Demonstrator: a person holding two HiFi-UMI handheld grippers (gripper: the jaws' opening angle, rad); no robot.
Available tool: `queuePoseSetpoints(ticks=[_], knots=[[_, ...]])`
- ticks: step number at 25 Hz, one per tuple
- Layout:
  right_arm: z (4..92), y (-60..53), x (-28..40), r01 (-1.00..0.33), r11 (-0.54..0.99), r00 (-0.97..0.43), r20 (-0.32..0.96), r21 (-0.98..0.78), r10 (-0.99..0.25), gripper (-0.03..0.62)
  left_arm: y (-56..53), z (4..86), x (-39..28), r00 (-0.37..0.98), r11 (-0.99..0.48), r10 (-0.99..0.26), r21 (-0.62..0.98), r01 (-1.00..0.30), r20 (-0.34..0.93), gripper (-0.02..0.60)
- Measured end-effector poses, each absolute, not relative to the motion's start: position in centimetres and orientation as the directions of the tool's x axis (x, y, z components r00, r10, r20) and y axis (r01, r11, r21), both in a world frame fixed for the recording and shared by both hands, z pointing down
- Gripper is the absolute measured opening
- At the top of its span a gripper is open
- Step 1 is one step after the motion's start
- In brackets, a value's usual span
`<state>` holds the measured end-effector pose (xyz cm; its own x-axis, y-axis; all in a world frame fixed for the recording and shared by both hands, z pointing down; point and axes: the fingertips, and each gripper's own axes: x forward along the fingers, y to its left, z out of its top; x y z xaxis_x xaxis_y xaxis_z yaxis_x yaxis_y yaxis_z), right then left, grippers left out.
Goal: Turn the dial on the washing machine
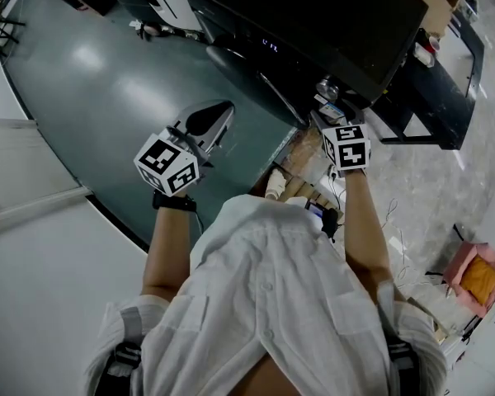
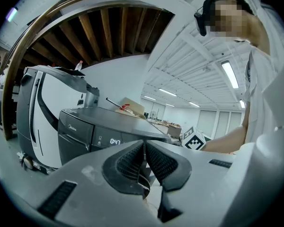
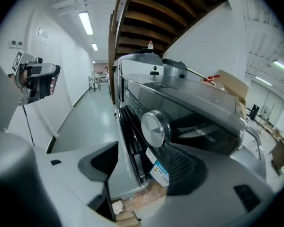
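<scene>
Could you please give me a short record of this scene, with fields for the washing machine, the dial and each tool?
Washing machine: dark grey, display lit
Dial: round, silver, on the front panel
Right tool: jaws apart, aimed at the dial, not closed on it
Left tool: jaws shut, empty, held away from the machine
Task stage: dial not yet gripped

Bare floor (image 1: 91, 81) is lying open to the left of the washing machine (image 3: 199, 112). Its dial (image 3: 155, 128) is jutting out just ahead of the right tongs (image 3: 142, 167), whose jaws are standing apart; the machine's front is blocking beyond.
</scene>
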<state>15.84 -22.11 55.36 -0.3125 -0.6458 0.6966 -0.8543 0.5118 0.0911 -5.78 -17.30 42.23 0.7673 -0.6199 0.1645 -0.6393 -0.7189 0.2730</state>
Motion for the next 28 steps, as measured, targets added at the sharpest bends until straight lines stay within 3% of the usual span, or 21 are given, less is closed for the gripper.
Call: queuePoseSetpoints(ticks=[7, 20, 28], knots=[[57.1, -22.1, 15.4, -0.857, 0.515, -0.337, 0.721, 0.031, -0.605, 0.305, -17.3, 42.4, -5.9, 0.765, -0.715, -0.621, 0.274, -0.643, 0.171, 0.017], [55.7, -22.0, 15.8, -0.865, 0.498, -0.342, 0.660, 0.057, -0.669, 0.286, -17.5, 42.2, -6.4, 0.753, -0.705, -0.636, 0.271, -0.655, 0.165, 0.017], [57.5, -21.9, 15.3, -0.835, 0.548, -0.352, 0.713, 0.053, -0.606, 0.287, -17.0, 42.2, -5.5, 0.768, -0.721, -0.618, 0.269, -0.638, 0.168, 0.017]])
